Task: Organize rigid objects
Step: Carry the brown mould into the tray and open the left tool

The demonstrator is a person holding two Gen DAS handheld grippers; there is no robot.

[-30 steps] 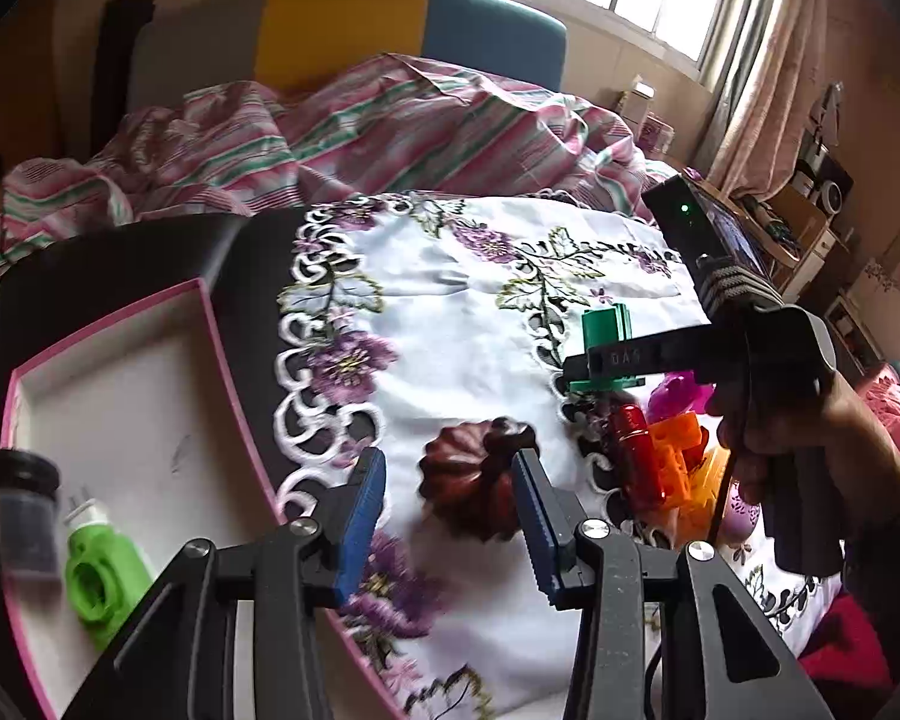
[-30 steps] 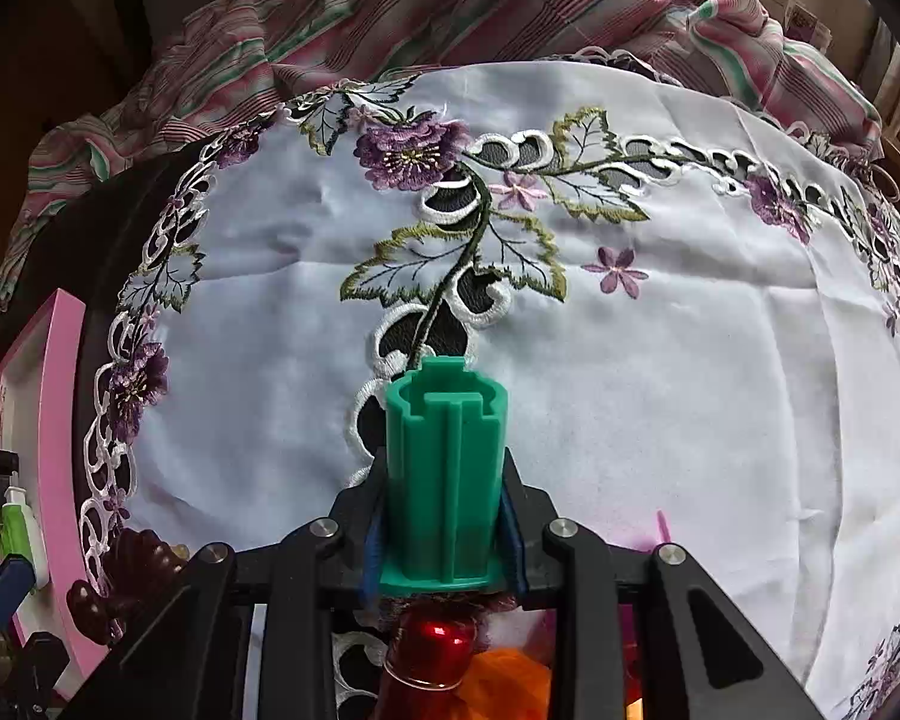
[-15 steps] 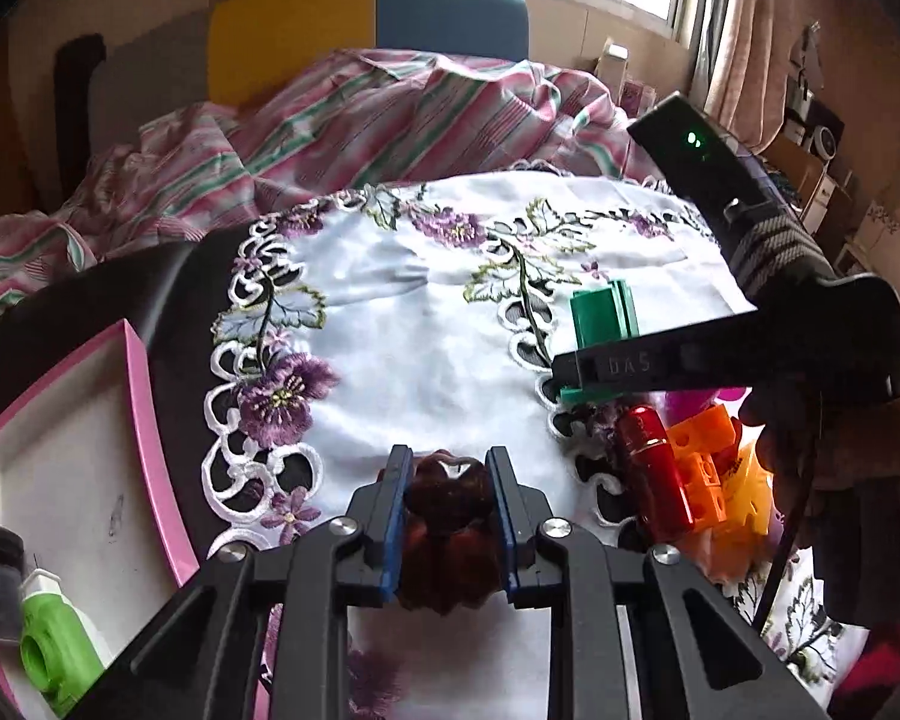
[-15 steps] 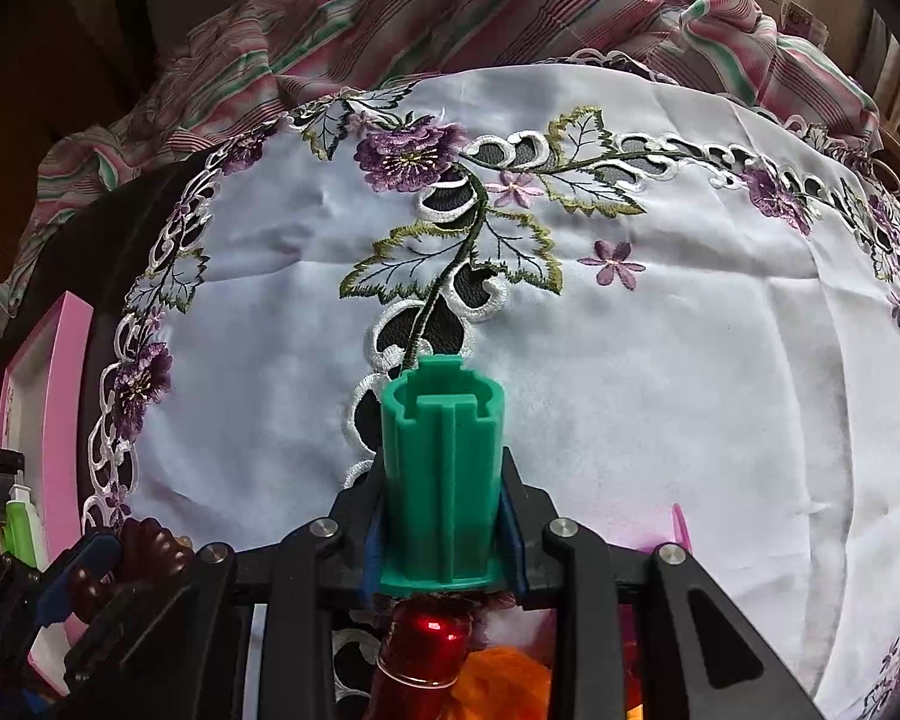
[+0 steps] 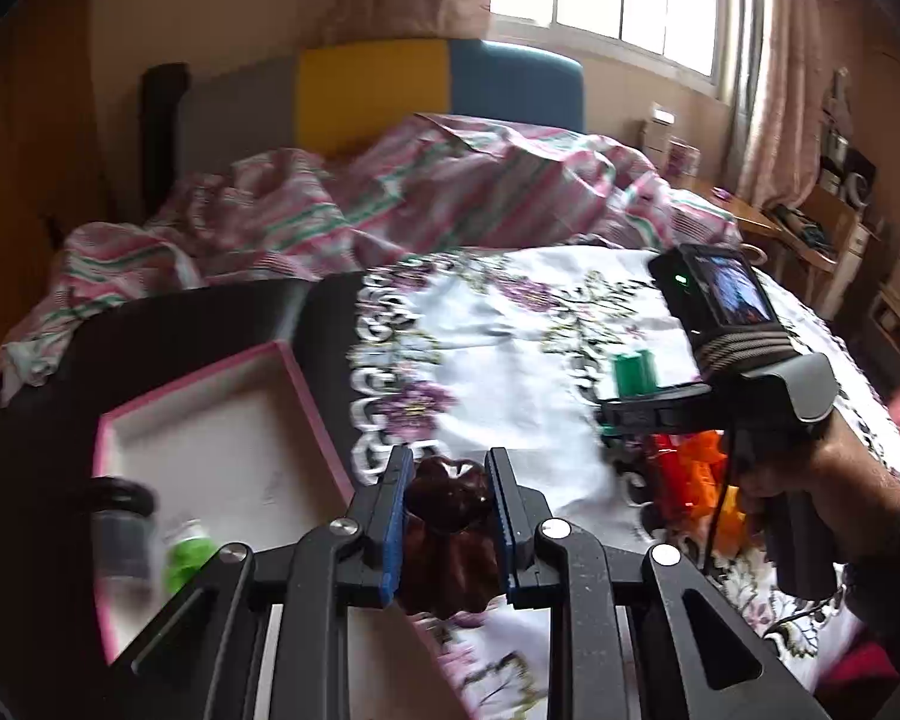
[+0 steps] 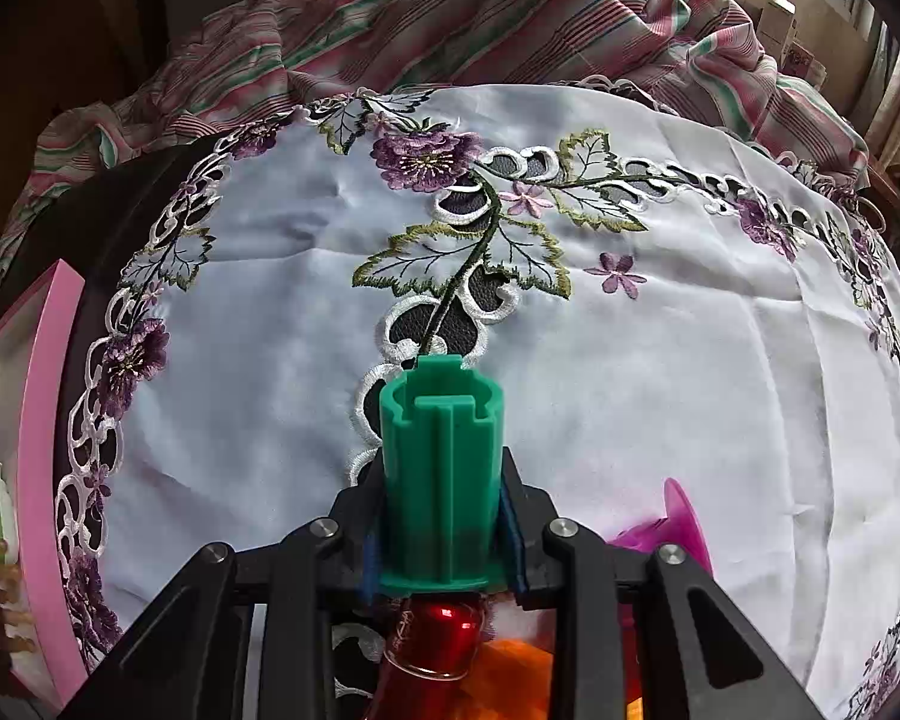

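My left gripper (image 5: 447,468) is shut on a dark brown fluted mould (image 5: 447,531) and holds it lifted near the right rim of the pink-edged white tray (image 5: 306,384). My right gripper (image 6: 441,510) is shut on a green plastic cylinder (image 6: 441,468), held upright over the embroidered white cloth (image 6: 690,360). In the left wrist view the cylinder (image 5: 633,373) and the right gripper (image 5: 648,414) show at the right. Under them lie a red metallic piece (image 6: 435,642) and orange plastic pieces (image 5: 705,480).
The tray holds a dark-capped jar (image 5: 120,528) and a green and white bottle (image 5: 186,552). A magenta piece (image 6: 669,528) lies by the orange ones. A striped blanket (image 6: 510,24) is heaped behind the cloth. A black surface (image 5: 150,336) lies under the tray.
My left gripper closed on the brown mould, lifted it and swung left toward the tray. The right gripper kept hold of the green cylinder and barely moved.
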